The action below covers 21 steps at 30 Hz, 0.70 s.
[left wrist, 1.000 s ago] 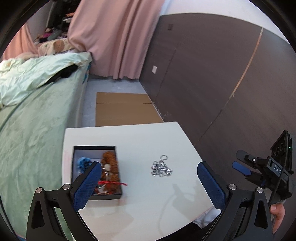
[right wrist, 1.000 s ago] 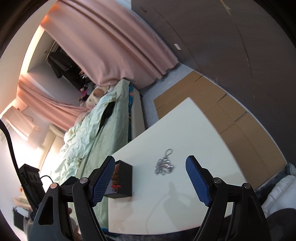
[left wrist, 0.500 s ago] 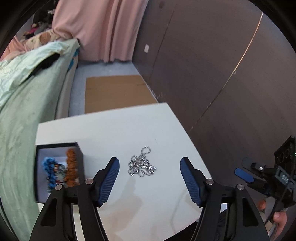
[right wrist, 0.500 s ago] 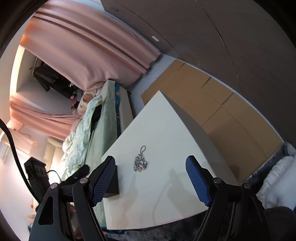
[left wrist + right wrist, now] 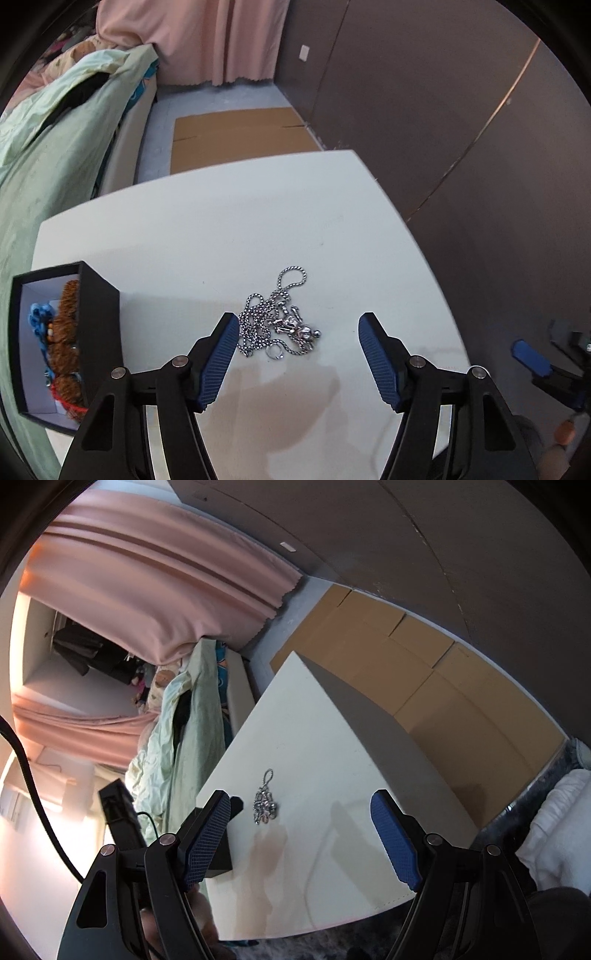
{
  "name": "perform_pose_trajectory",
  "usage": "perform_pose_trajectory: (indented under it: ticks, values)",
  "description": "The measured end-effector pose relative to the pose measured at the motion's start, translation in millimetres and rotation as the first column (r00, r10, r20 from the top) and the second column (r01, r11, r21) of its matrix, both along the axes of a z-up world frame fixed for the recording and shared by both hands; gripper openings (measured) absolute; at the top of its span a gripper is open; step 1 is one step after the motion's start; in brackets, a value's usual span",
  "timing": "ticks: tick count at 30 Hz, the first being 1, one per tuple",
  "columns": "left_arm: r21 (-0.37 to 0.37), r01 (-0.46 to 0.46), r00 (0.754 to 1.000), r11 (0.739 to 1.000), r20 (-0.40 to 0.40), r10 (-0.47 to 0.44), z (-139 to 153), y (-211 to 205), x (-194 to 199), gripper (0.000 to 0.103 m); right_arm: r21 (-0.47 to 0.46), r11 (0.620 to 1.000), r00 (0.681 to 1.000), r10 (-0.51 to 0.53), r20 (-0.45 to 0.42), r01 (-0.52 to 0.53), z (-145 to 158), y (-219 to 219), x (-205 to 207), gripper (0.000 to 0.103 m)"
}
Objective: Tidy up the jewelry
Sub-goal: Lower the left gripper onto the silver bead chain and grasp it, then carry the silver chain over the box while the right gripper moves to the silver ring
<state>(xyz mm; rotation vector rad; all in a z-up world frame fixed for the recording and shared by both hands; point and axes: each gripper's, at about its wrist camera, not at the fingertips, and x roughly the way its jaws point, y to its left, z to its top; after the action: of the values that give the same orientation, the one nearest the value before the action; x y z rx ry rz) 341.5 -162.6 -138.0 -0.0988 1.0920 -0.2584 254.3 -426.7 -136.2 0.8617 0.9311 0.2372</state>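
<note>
- The left gripper (image 5: 297, 354) hangs just above the white table (image 5: 221, 229), its 2 blue-padded fingers (image 5: 218, 360) spread wide and gripping nothing.
- Between those fingers, a little ahead of the tips, lies the silver chain necklace (image 5: 280, 325), bunched in a loose heap with 1 loop trailing toward the far side of the table. Its left edge sits just beside the left pad; whether they touch, I cannot tell.
- To the left of the chain, near the table's left edge, stands an open black jewelry box (image 5: 99, 332). Inside it are blue beads (image 5: 37, 321), a brown beaded piece (image 5: 66, 332) and a bit of red cord (image 5: 68, 404).
- The right gripper (image 5: 301, 843) is held off the near right corner of the table, tilted, its 2 fingers also wide apart and empty. From its camera the necklace (image 5: 265, 801) looks small, well ahead of the tips, and the box (image 5: 221, 849) is partly hidden behind its left finger.
- Beyond the table, flattened cardboard (image 5: 236, 136) lies on the floor beside a dark wall panel (image 5: 406, 110).
- On the left runs a bed with a pale green cover (image 5: 48, 147).
- Farthest back hangs a pink curtain (image 5: 221, 37).
</note>
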Motion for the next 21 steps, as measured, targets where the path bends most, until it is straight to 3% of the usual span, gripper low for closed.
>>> perform_pose_trajectory:
  ticks: [7,11,13,15,21]
  values:
    - [0.049,-0.009,0.998,0.999,-0.068,0.013,-30,-7,12,0.062,0.009,0.999,0.999,-0.031,-0.033,0.031,-9,-5,3,0.079]
    - [0.096,-0.012,0.999,0.995,-0.052,0.017,-31,-9,10,0.059,0.008,0.999,0.999,-0.034,-0.037,0.034,-9,-4,4,0.079]
    - [0.142,-0.016,0.999,0.990,-0.040,0.022,-29,-10,10,0.037,0.007,1.000,0.999,-0.028,-0.042,0.028,-11,-2,5,0.079]
    - [0.153,-0.020,0.999,0.988,-0.046,0.027,-29,-8,11,0.022,0.005,1.000,0.999,-0.020,-0.045,0.021,-11,1,6,0.079]
    - [0.073,-0.023,0.996,0.997,-0.080,0.029,-25,6,14,0.017,0.001,1.000,0.999,-0.001,-0.047,0.001,-13,7,10,0.079]
